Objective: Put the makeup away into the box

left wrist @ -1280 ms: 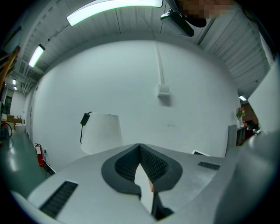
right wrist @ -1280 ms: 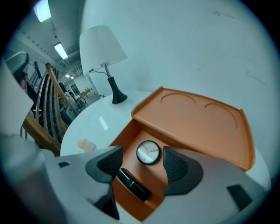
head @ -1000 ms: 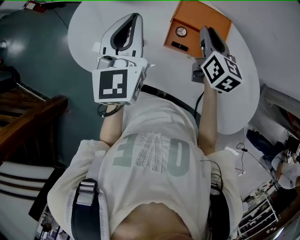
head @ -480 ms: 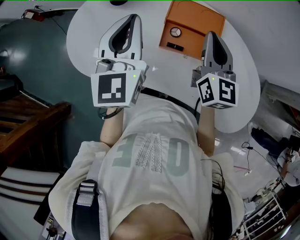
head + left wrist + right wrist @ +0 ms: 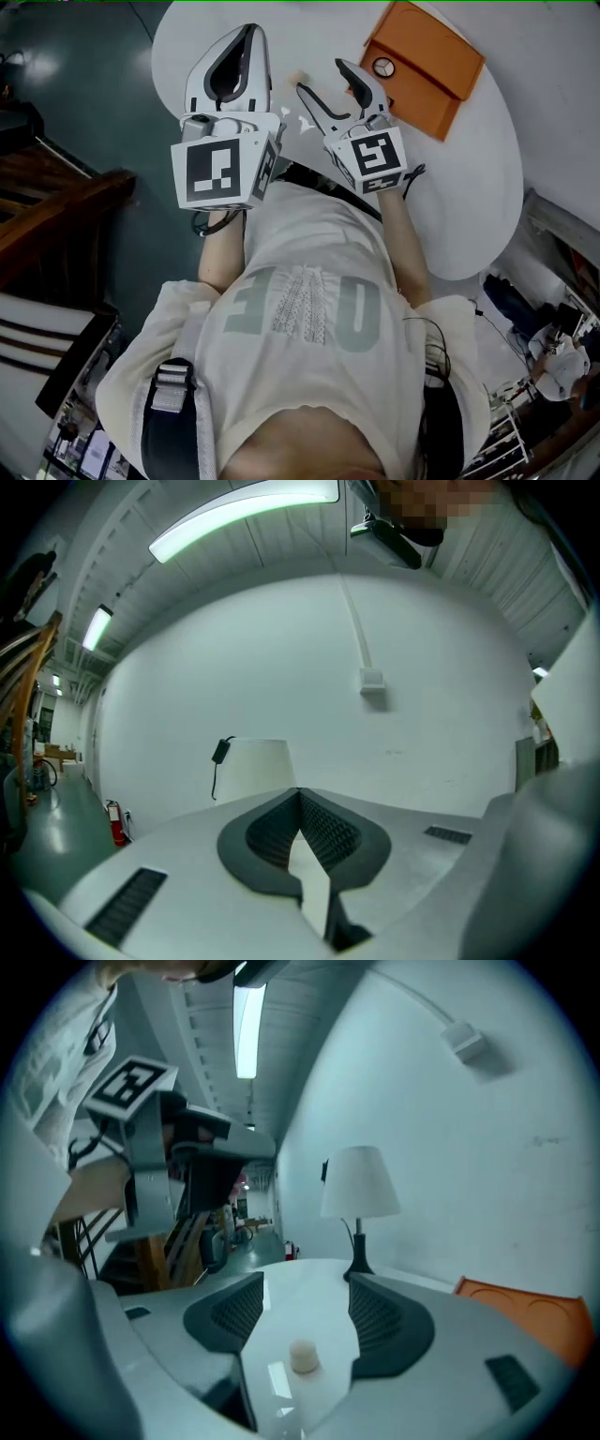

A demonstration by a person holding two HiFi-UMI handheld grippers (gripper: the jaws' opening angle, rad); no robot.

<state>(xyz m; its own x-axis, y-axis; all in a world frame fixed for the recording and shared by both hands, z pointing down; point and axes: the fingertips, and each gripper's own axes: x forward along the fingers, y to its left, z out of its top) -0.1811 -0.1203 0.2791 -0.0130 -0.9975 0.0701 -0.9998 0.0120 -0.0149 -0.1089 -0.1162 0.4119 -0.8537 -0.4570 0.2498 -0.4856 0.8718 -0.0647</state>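
Observation:
A small cream-coloured makeup item (image 5: 298,79) (image 5: 305,1357) lies on the white round table (image 5: 469,187). My right gripper (image 5: 321,77) (image 5: 307,1283) reaches over it. Its jaws are opening, the item lies between them, and the pads do not touch it. The orange box (image 5: 427,66) (image 5: 534,1312) stands open at the right, with a round compact (image 5: 382,67) inside. My left gripper (image 5: 249,30) (image 5: 300,794) hovers over the table's left part, shut with nothing in it.
A white table lamp (image 5: 361,1185) stands on the far side of the table. Dark wooden furniture (image 5: 56,216) stands on the teal floor at the left. The person's torso fills the lower head view.
My right gripper has swung left from the orange box to the small cream item, rolled, and gone from shut to wide open. The left gripper has shifted slightly.

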